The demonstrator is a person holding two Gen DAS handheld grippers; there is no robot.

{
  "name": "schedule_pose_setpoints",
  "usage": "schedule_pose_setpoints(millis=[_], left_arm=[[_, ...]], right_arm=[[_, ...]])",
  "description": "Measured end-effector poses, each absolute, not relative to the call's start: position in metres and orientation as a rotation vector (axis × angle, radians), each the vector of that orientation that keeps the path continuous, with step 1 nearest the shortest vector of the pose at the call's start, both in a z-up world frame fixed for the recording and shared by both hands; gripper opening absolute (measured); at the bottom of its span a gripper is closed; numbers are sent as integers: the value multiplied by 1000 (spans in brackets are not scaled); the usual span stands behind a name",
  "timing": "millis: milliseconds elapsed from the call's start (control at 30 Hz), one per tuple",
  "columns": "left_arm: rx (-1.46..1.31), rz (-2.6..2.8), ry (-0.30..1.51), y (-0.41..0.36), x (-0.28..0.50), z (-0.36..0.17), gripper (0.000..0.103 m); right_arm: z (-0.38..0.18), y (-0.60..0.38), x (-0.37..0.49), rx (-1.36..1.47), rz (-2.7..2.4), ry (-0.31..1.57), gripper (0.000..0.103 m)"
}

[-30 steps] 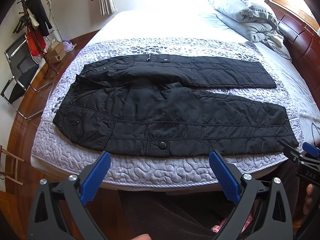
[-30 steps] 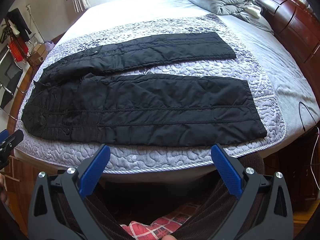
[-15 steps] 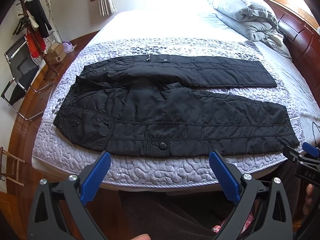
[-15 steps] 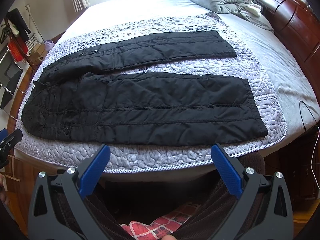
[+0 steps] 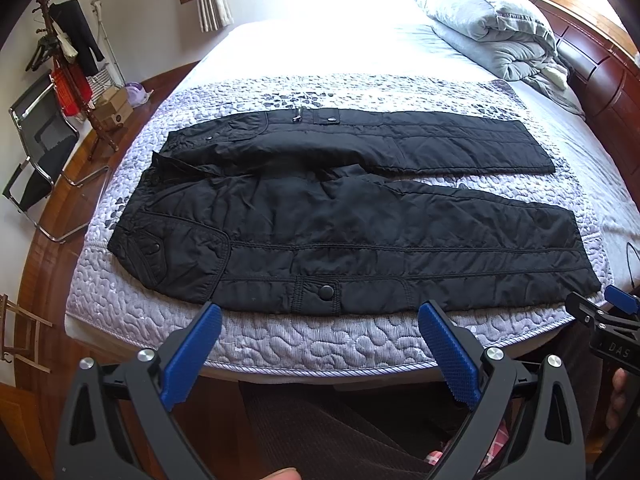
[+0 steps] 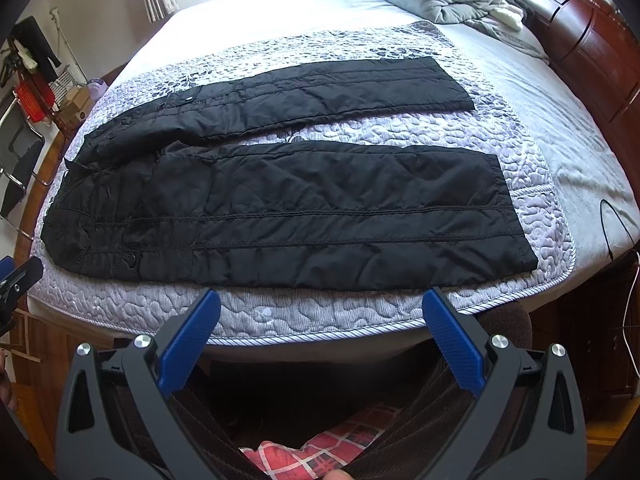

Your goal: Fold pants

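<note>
Pants, black quilted, flat on bed, legs apart, waist leftward, just beyond left gripper and right gripper, both jaws spread wide, holding nothing.

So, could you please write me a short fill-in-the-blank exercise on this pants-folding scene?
1. The black pants lie spread flat on the ____.
2. The left gripper and the right gripper both stand ____, holding nothing.
3. The two pant legs lie ____, with a strip of quilted cover showing between them.
4. The folded grey duvet sits near the wooden ____.

Missing words: bed; open; apart; headboard
</note>
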State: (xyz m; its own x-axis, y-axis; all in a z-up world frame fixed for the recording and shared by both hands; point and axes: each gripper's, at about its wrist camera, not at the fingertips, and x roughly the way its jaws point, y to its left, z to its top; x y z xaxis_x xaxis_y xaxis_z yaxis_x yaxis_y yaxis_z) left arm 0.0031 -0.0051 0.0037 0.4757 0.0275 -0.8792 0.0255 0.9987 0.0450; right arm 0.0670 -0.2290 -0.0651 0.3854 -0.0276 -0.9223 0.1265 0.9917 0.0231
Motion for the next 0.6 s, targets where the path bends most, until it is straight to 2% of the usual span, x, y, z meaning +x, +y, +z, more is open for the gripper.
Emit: schedule_pose_setpoints(millis=[467, 600], left_arm=[[56, 2, 1088, -5, 8, -1, 99], [-35, -101, 1131, 3, 20, -10, 99]], right_arm=[[-73, -231, 72, 100, -96, 1191, 101], [-76, -238, 78, 99, -88, 1194, 101]])
